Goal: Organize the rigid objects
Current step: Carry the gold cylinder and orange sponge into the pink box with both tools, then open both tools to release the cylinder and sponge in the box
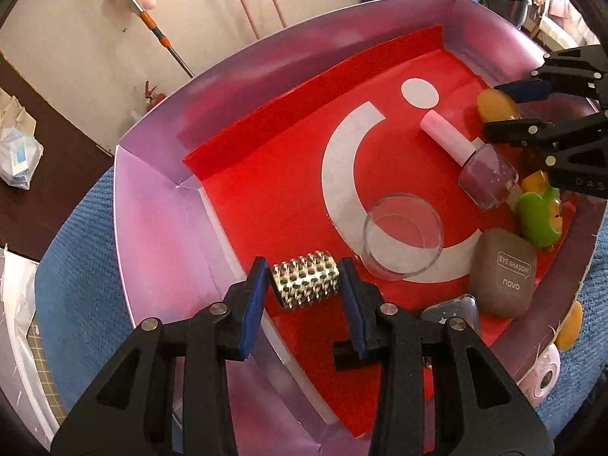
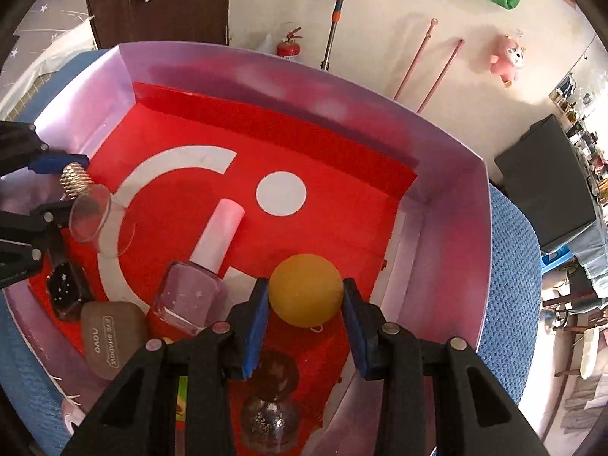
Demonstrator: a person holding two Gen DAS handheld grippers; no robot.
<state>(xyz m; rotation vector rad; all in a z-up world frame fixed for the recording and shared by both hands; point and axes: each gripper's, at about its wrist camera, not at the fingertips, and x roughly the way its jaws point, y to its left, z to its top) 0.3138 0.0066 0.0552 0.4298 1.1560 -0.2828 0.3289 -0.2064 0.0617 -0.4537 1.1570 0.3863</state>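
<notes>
Box [image 1: 159, 205], red floor: your left gripper [image 1: 304, 281] jaws bracket the studded metal roller [image 1: 305, 280], lower centre, seemingly gripped; right gripper [image 2: 306, 296] jaws grasp the yellow ball [image 2: 306, 290].

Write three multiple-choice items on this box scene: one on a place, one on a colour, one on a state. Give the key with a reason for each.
1. Where does the clear glass cup lie?
A. on the blue mat
B. inside the red-floored box
C. on the wall

2. What colour is the round object between the right gripper's fingers?
A. yellow-orange
B. green
C. black

3. How does the pink-capped nail polish bottle rest?
A. upright
B. on its side
C. lifted by a gripper

Key: 1 B, red floor shows under and around it; 2 A, both views show it yellow-orange; 3 B, its cap points sideways along the floor, with no fingers on it.
</notes>
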